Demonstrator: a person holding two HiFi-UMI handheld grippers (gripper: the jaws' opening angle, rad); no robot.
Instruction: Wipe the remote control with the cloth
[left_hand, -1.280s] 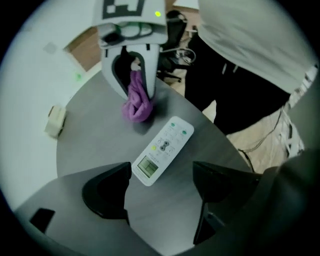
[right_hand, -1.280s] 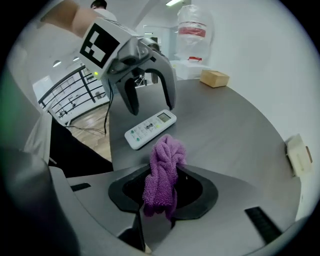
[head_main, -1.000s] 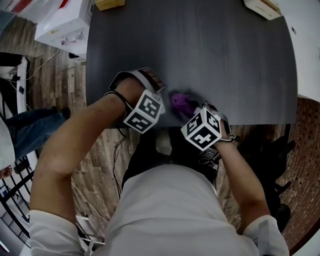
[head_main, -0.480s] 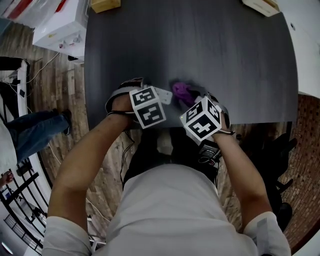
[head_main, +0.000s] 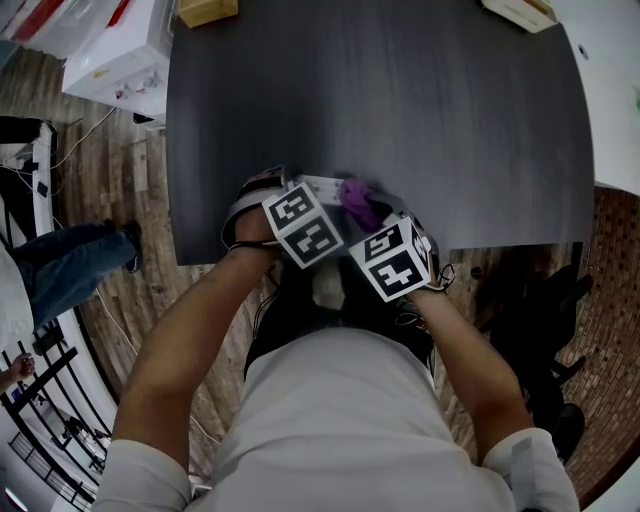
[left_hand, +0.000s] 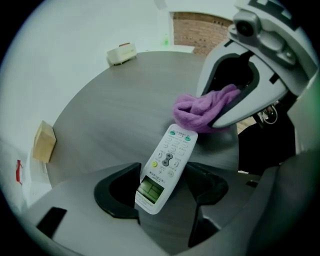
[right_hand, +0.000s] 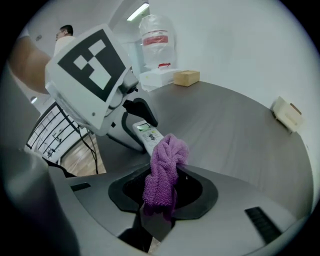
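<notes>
Remote control (left_hand: 169, 155), white and slim with a small display and rows of buttons, lies face up near the front edge of the dark grey surface (head_main: 400, 100). In the left gripper view its long axis runs away from the left gripper (left_hand: 164, 186). The display end is nearest that gripper, and the end with two green buttons points toward the purple terry cloth (left_hand: 202, 111).

We see the left gripper's jaws closing, with the display end of the remote between them. One jaw sits against the remote's edge and the other is just beside it, so we cannot call this a firm grip.

The right gripper (right_hand: 160, 197) has its jaws clamped on the lower part of the cloth. The bunched top of the cloth stands up and touches the button end of the remote.

On the far side of the surface sit a small tan cardboard box (right_hand: 186, 77) and a flat white box (right_hand: 287, 114), both closed. Beyond them a clear water jug (right_hand: 157, 40) stands upright; we cannot tell what is in it.
</notes>
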